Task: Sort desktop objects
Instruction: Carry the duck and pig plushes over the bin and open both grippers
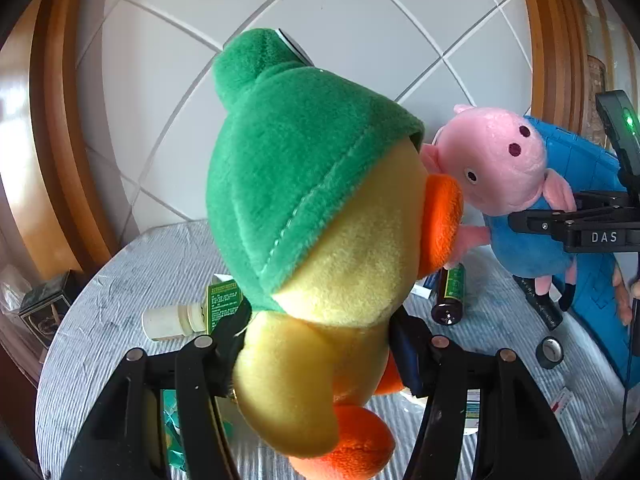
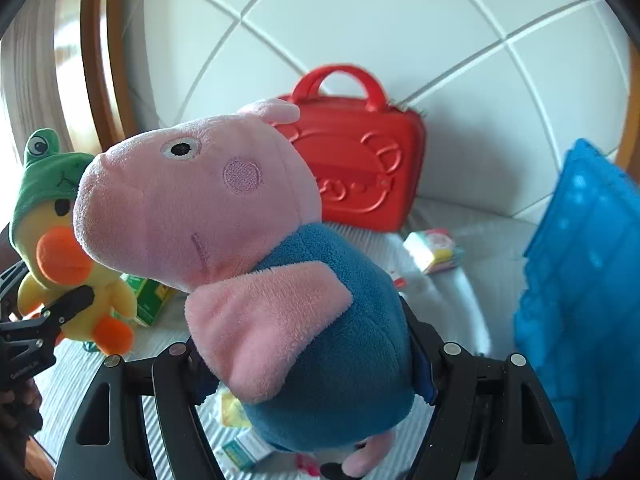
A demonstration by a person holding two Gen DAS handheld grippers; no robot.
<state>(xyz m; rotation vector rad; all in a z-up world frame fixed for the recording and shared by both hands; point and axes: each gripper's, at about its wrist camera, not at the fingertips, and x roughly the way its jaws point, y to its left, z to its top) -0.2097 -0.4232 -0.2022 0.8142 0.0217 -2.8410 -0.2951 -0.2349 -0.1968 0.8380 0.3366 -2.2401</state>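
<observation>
duck plush [image 1: 340, 264]: yellow body, orange beak and feet, green frog hat
pig plush [image 2: 256, 248]: pink head and limbs, blue body, black feet
case [image 2: 360, 160]: red, embossed pig outline
basket [image 2: 580, 280]: bright blue
tablecloth [image 1: 132, 276]: pale grey, fine stripes
wall [image 1: 320, 8]: white tiles, grey joints
bottle [image 1: 450, 296]: dark brown, green label
grippers: black

white letters "das" on the right tool [image 1: 560, 216], other labels unreadable
</observation>
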